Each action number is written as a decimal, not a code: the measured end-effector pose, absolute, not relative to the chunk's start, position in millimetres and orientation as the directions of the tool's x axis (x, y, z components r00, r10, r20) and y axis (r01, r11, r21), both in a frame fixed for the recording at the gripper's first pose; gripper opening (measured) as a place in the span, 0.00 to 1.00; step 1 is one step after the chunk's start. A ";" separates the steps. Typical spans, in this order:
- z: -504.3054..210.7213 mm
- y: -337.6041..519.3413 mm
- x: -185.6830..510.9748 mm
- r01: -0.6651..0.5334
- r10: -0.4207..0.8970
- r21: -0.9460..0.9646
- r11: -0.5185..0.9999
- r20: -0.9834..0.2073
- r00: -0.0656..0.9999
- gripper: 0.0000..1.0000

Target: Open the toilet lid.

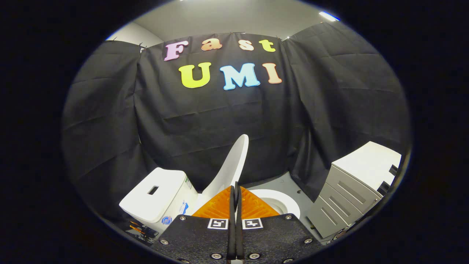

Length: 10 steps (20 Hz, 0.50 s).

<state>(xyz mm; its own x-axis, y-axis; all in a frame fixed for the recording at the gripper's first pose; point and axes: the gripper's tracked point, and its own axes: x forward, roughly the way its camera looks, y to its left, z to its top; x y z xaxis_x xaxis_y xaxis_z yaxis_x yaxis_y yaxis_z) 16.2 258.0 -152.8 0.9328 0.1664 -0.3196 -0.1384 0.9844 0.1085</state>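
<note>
the gripper [235, 189] has its fingers pressed together on nothing, just before the raised toilet lid [231, 167], which looks stiff, smooth, light, best nudged at its edge.

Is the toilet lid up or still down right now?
Up. The toilet lid stands raised, leaning toward the tank, with the bowl rim exposed. The gripper is shut just before it.
</note>
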 end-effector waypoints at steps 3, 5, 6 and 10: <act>-140.5 276.4 15.5 -0.157 0.170 0.067 0.985 -0.317 0.933 0.00; -133.6 292.6 14.1 -0.174 0.188 0.071 0.982 -0.308 0.933 0.00; -130.3 301.3 13.0 -0.184 0.197 0.072 0.980 -0.304 0.932 0.00; -119.9 324.3 10.6 -0.209 0.213 0.047 0.977 -0.285 0.935 0.00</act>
<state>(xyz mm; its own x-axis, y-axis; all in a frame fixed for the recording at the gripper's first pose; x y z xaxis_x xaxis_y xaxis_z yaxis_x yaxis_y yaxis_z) 10.6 324.3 -119.9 0.9345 0.2133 -0.2849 -0.2087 0.9769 0.0467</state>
